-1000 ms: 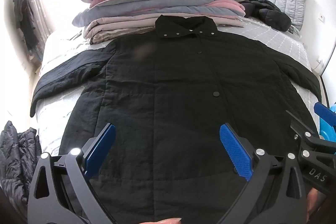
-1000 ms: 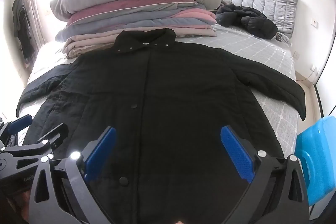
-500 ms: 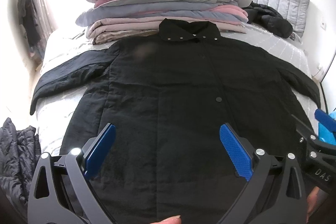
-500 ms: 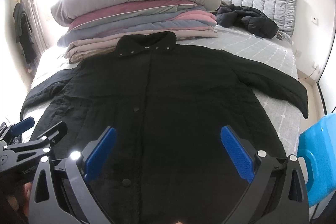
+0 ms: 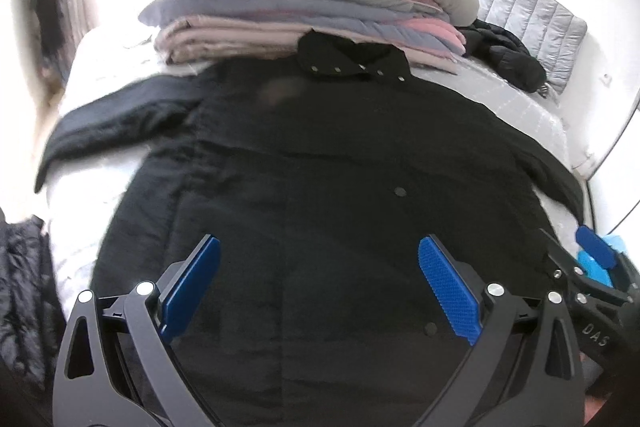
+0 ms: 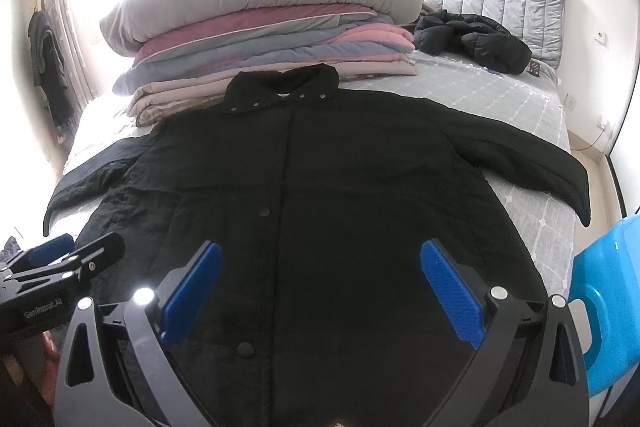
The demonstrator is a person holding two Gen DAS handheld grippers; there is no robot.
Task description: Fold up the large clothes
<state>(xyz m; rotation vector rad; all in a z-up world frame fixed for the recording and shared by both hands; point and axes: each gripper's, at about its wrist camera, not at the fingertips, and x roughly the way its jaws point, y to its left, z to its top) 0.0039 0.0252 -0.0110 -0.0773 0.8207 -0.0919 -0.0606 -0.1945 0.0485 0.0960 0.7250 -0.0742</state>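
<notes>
Both claws hang wide apart and empty over the near hem of the coat — the left claw (image 5: 318, 291) above the near-left part of the front, the right claw (image 6: 320, 293) above the near-right, neither touching cloth. Beneath them the black coat (image 6: 320, 187) lies face up and buttoned on the bed (image 6: 520, 107), collar at the far end against a stack of folded bedding (image 6: 260, 39), each sleeve spread out to its side. A dark puffer jacket (image 6: 472, 41) sits at the far right, well apart, and a blue chair (image 6: 608, 307) stands by the near right edge. Folding looks not yet begun. A sound first move would likely be the sleeves: pinch each near the cuff, taking both layers, and carry it flat across the chest — low, so the padded fabric does not drag the body askew.
</notes>
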